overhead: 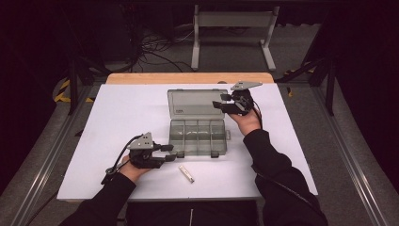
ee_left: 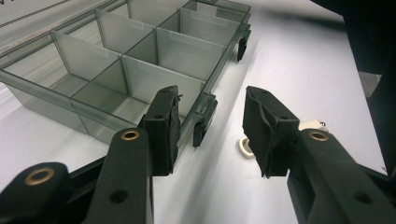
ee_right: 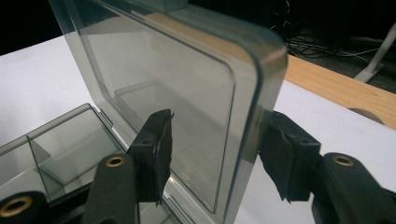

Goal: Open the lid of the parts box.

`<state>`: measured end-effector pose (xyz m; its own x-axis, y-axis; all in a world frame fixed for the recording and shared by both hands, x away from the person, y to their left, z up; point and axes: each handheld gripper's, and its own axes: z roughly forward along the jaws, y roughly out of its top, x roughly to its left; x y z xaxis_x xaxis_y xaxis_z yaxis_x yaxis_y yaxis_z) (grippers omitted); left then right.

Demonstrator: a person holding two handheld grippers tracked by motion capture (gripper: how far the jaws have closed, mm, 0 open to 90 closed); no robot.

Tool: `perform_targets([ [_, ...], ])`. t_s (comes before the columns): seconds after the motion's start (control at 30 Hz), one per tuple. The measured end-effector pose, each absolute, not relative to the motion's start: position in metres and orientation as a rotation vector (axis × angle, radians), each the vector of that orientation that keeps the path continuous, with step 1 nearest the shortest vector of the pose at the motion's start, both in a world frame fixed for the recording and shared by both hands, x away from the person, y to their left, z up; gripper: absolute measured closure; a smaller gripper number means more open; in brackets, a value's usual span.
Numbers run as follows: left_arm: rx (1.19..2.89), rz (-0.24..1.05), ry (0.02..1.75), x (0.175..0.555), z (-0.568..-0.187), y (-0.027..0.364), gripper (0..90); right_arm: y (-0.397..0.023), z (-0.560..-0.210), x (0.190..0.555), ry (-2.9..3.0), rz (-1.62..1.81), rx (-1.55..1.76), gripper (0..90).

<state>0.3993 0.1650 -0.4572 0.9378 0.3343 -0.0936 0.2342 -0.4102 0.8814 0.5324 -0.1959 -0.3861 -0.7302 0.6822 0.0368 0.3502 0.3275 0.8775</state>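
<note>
Right gripper [ee_right: 212, 154] straddles the raised lid's [ee_right: 159, 93] edge at frame centre, pads not clamped; left gripper [ee_left: 210, 126], unclenched, flanks the box's [ee_left: 140, 70] latch [ee_left: 205, 116]. High view adds a white tube [overhead: 187, 173].

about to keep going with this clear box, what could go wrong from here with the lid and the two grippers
1. The right gripper straddles the raised lid's side edge with gaps on both sides; the lid could slip free and drop shut.
2. The left gripper sits open at the box's front corner by a latch, gripping nothing, so the box may slide when the lid is pushed.
3. The small white tube lies loose near the left hand and could get knocked.
</note>
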Motion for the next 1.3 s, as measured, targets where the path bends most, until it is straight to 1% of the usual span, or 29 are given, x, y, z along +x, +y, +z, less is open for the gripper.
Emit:
perform_targets([
  [0.07,2.013,0.117,0.407,0.399,-0.457,0.165,56.7,-0.195,-0.387,0.534,2.261,1.354,0.923,46.9],
  [0.57,2.012,0.115,0.406,0.399,-0.457,0.165,56.4,-0.188,-0.395,0.545,2.264,1.329,0.946,46.6],
  [1.3,2.012,0.113,0.407,0.400,-0.457,0.165,56.3,-0.190,-0.413,0.552,2.282,1.331,1.031,31.5],
])
